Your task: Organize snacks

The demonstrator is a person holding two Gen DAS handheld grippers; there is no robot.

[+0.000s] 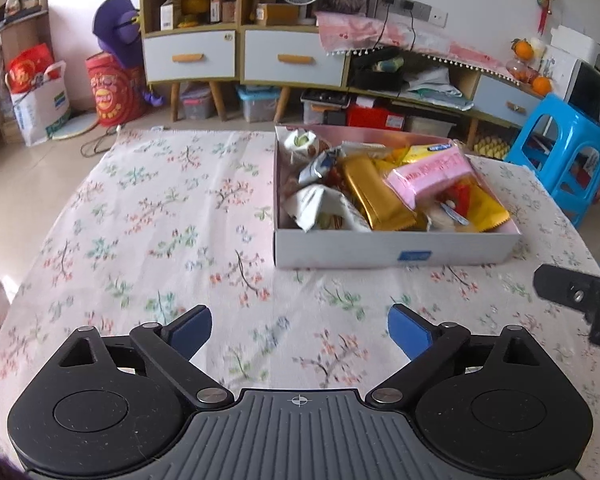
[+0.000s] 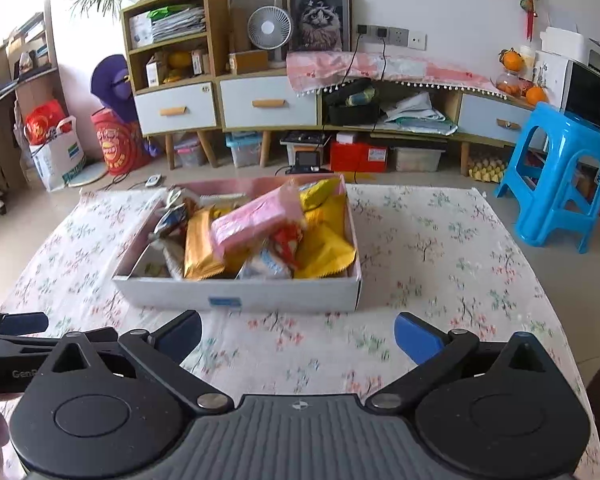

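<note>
Nothing loose is lying on the floral tablecloth (image 1: 160, 216) that is covering the desk, so the sorting is looking all but finished: every snack in sight is already sitting inside the shallow cardboard box (image 1: 392, 246). What may be left, judging by the jumble, is tidying the packets, since they are lying criss-crossed rather than in rows.

Going left to right across the box in the left wrist view, white packets (image 1: 320, 208) are piling up against the left wall, a gold wrapper (image 1: 374, 196) is lying lengthwise in the middle, a pink packet (image 1: 432, 174) is resting on top of its neighbours, and a yellow bag (image 1: 486, 206) is filling the right corner. The box is standing near the far edge of the desk, well apart from both tools.

The left tool (image 1: 300, 330) is hovering over bare cloth with its blue pads spread wide and nothing between them. The right tool (image 2: 298, 338) is pointing straight at the box's near wall, its pads likewise standing wide apart and empty, just short of the cardboard.
</note>
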